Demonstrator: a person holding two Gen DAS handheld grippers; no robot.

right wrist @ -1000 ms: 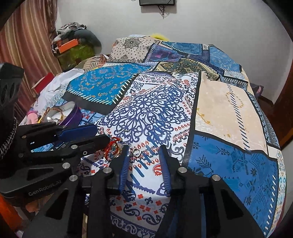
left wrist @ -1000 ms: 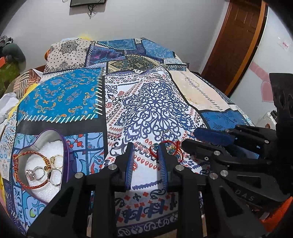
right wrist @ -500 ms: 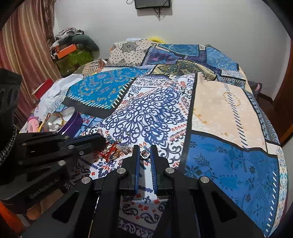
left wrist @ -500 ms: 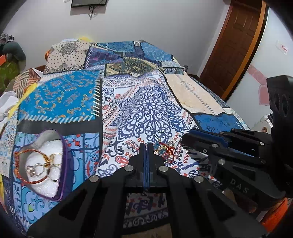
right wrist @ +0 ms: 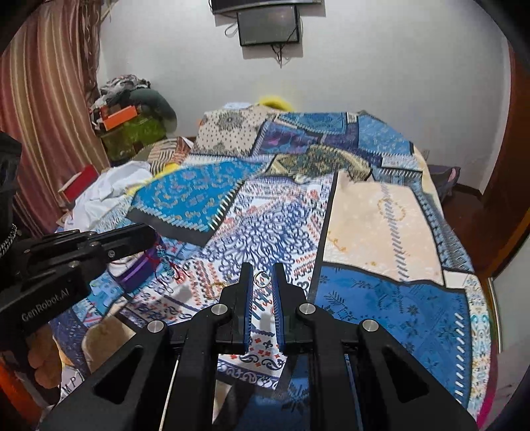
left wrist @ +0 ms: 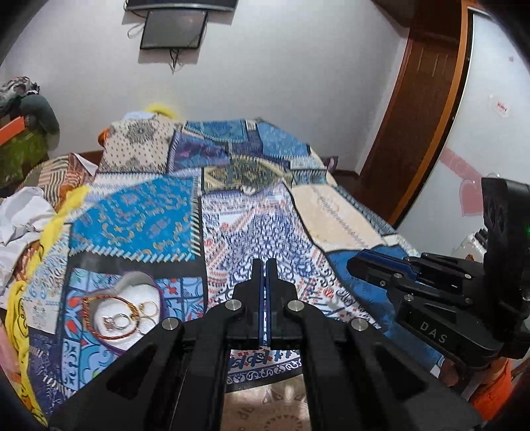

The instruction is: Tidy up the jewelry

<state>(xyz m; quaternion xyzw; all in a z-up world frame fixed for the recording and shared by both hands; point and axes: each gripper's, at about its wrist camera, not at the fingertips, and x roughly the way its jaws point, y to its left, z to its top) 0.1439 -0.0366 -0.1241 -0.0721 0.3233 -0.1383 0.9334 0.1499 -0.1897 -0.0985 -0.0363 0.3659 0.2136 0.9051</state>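
— Any lettering close by?

— "DAS" in pale letters on the black body of the right gripper (right wrist: 261,275), read from the left wrist view. "GenRobot.AI" along the side of the left gripper (left wrist: 265,265), read from the right wrist view.

— And the grips?

— Right: pinched on a small silver ring (right wrist: 262,279) at the very fingertips, above the near edge of the bed. Left: pressed together, with a red-thread bracelet (right wrist: 165,265) dangling from the tip.

— Other jewelry?

— In a heart-shaped box (left wrist: 160,298), purple-walled and white-lined, toward the bed's near left corner. Inside, a red-and-gold bangle (left wrist: 86,315) around a stone-set ring (left wrist: 107,321), with plain gold rings (left wrist: 149,308) at its rim.

— Underneath?

— A patchwork bedspread (left wrist: 132,225), with blue, white and cream panels, dark borders and stitch-like edging. Covers the bed to its far edge, and looks smeared with blur farther off.

— Beyond the bed?

— Crumpled white cloth (right wrist: 106,189) off the left edge. Then a striped curtain (right wrist: 39,99) and a heap of clothes (right wrist: 132,109) with an orange box, by the far left corner. On the white back wall, a dark screen (right wrist: 268,30) trailing cables. To the right, a wooden door (left wrist: 414,116) and a pale panel (left wrist: 480,132) bearing a pink heart shape (left wrist: 470,199) and a red sticker (left wrist: 502,107), too small to read.
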